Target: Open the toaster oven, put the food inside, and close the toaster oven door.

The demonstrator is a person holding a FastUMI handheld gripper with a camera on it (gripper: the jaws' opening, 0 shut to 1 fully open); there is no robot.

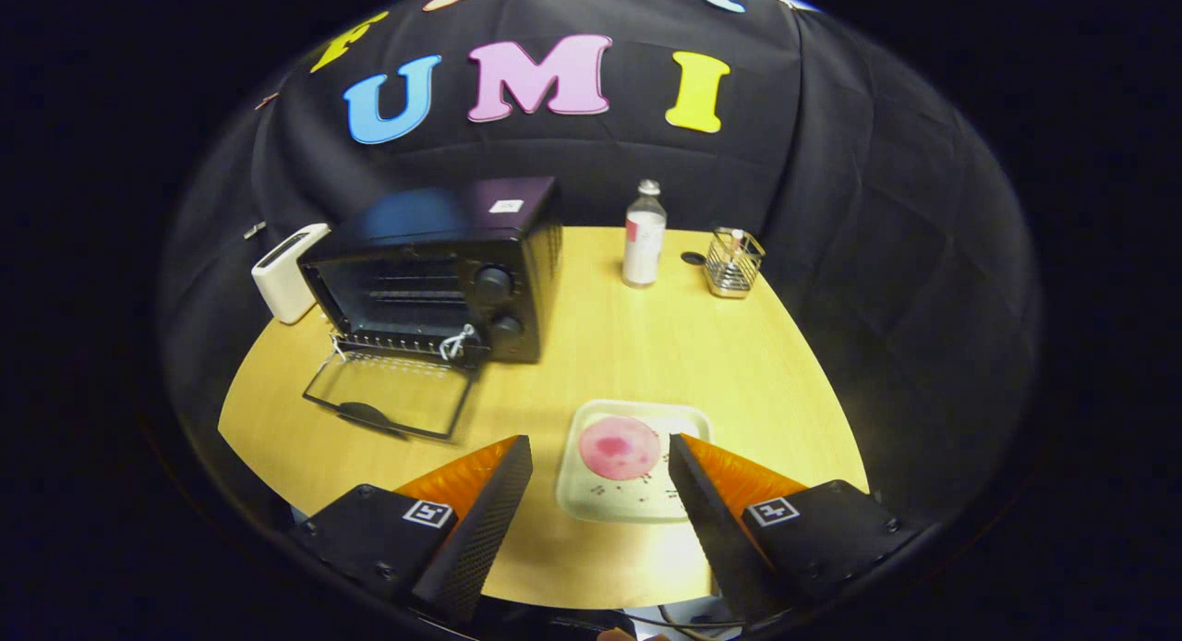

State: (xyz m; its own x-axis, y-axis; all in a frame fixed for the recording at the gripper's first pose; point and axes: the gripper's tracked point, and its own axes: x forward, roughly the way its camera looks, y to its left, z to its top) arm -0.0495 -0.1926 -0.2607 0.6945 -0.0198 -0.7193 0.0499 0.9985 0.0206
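Observation:
A black toaster oven (443, 267) stands at the back left of the wooden table (646, 345). Its glass door (392, 392) is folded down flat onto the table, and the rack inside shows. A round pink slice of food (619, 447) lies on a pale square plate (679, 419) near the table's front edge. My gripper (600, 456) hovers above the plate, open, with the pink food between the two fingers and nothing held.
A white box-shaped appliance (288, 272) stands left of the oven. At the back of the table are a clear bottle with a pink label (644, 236), a small dark disc (693, 258) and a wire basket (733, 262). Black cloth walls surround the table.

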